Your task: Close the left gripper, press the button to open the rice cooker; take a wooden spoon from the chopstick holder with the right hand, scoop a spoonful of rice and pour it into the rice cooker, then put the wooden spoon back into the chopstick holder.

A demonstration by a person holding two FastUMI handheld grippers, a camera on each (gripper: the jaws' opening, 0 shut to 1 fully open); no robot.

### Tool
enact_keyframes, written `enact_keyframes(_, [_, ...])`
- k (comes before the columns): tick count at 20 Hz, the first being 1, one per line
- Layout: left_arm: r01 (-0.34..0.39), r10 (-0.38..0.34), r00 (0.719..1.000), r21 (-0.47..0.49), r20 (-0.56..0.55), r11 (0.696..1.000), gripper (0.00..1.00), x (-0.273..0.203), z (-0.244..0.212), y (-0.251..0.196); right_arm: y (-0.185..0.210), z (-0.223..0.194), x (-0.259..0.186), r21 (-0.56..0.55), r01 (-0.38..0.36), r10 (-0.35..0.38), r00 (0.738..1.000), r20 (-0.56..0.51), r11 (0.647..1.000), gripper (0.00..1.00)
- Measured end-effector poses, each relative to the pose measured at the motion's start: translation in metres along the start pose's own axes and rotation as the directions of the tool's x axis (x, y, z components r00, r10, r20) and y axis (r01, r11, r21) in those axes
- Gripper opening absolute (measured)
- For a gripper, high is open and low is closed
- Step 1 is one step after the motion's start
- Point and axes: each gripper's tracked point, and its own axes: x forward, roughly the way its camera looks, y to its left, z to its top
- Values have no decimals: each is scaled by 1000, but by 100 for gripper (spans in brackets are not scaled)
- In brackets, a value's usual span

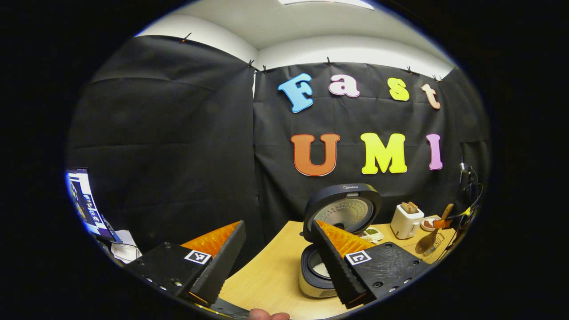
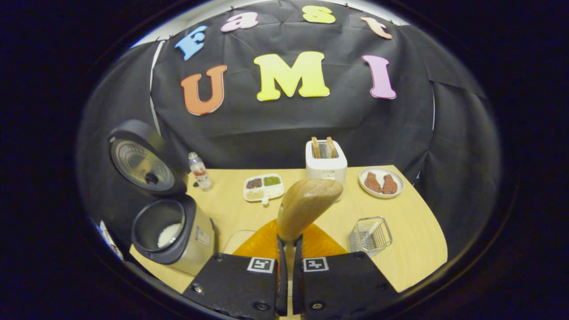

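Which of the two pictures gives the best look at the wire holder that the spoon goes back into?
The right gripper view: the empty silver wire-mesh chopstick holder stands whole and unobstructed on the light wooden table, beside the right tongs shut on the wooden spoon. The left gripper view shows it small and partly hidden behind that spoon.
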Motion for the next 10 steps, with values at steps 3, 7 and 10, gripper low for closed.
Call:
enact_keyframes(3, [-14,14,1000,4,-24,1000,95,2,-4,6,-10,-28,26,-106,63,-66,998,-22,992,10])
enact_keyframes(7, [-30,29,999,-16,-41,999,94,3,-4,11,-5,-37,42,-294,118,-111,993,41,949,10])
enact_keyframes(10, [-43,43,998,-8,-53,999,94,3,-8,14,16,-56,53,-263,78,-79,997,6,962,10])
